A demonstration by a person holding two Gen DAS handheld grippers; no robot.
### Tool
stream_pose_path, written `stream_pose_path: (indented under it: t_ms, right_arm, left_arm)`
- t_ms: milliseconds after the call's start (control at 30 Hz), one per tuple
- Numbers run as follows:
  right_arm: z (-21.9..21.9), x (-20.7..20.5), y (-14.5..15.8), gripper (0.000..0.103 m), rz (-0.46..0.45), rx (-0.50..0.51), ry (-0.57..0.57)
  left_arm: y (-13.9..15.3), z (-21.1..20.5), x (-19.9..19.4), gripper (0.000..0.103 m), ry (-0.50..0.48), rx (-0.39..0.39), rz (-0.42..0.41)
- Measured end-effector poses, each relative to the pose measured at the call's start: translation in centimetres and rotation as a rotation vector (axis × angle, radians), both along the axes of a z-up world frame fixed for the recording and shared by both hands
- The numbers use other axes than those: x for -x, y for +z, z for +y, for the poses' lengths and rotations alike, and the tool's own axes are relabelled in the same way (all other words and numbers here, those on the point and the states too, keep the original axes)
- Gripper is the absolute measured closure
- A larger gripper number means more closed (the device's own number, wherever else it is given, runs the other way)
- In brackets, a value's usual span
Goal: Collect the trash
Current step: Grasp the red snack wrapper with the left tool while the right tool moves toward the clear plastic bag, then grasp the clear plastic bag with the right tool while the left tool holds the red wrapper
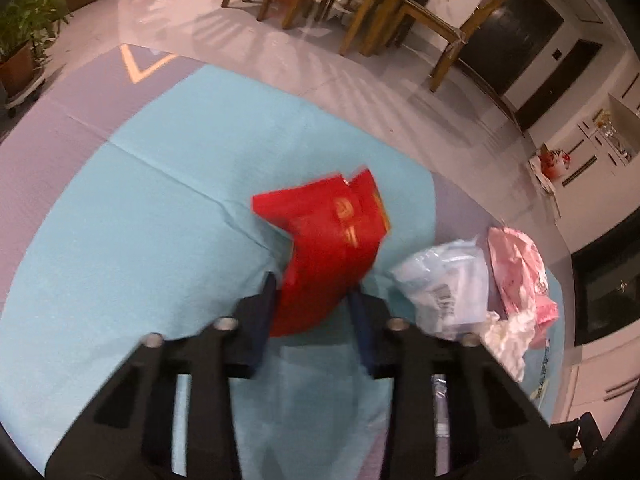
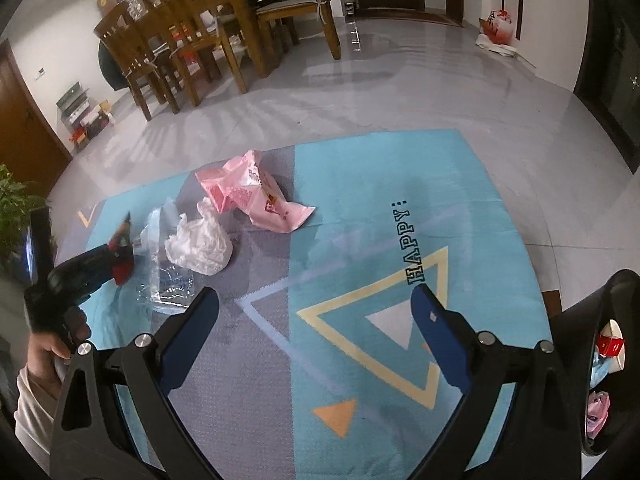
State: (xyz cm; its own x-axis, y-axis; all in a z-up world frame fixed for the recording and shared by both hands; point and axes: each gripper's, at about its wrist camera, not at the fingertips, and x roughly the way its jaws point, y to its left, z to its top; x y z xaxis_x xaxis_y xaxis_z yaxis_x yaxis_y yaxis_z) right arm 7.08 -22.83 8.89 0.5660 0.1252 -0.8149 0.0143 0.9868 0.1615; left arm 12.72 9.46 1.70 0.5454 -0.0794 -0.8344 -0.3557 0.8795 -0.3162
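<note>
My left gripper (image 1: 312,294) is shut on a red packet (image 1: 332,240), which sticks up between its pads above the blue rug (image 1: 120,240). Seen from the right wrist, that gripper (image 2: 116,254) is at the far left with the red packet (image 2: 123,270) in it. Beside it lie a clear plastic bag (image 2: 168,280), a crumpled white wad (image 2: 200,244) and a pink bag (image 2: 256,196). My right gripper (image 2: 314,294) stands open over the rug's triangle pattern, with nothing between its fingers. A black-lined bin (image 2: 604,380) holding red and pink trash sits at the right edge.
Wooden chairs (image 2: 168,52) and a dining table stand on the tiled floor beyond the rug. A potted plant (image 1: 28,28) is at the far left. A red-and-white bag (image 2: 498,26) leans by the white cabinets. A person's hand (image 2: 44,344) grips the left tool.
</note>
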Motion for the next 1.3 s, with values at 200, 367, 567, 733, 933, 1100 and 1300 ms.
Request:
stream_pose_path:
  t_ms: [200, 367, 567, 733, 933, 1100, 1300]
  right_arm:
    - [0.4, -0.2, -0.1, 0.008, 0.01, 0.02, 0.028]
    - [1.8, -0.8, 0.5, 0.008, 0.022, -0.012, 0.06]
    - [9.6, -3.6, 0.2, 0.013, 0.114, -0.07, 0.187]
    - [16.4, -6.3, -1.7, 0.019, 0.19, -0.021, 0.269]
    - [20.2, -9.5, -5.7, 0.027, 0.272, 0.137, 0.248]
    - [19.7, -10.2, -7.7, 0.047, 0.317, 0.159, 0.212]
    - [18.7, -8.4, -6.3, 0.071, 0.288, 0.142, 0.254]
  left_arm:
    - [2.4, 1.6, 1.6, 0.084, 0.02, 0.019, -0.022]
    - [6.9, 2.7, 5.4, 0.084, 0.06, 0.098, -0.101]
    - [11.5, 2.7, 7.6, 0.083, 0.037, 0.025, -0.207]
    - [11.6, 4.6, 8.3, 0.083, 0.065, 0.087, -0.207]
    - [11.8, 5.8, 9.0, 0.083, 0.072, 0.109, -0.216]
    - [11.8, 6.2, 9.0, 0.083, 0.064, 0.113, -0.215]
    - [12.3, 6.0, 9.4, 0.082, 0.051, 0.118, -0.229]
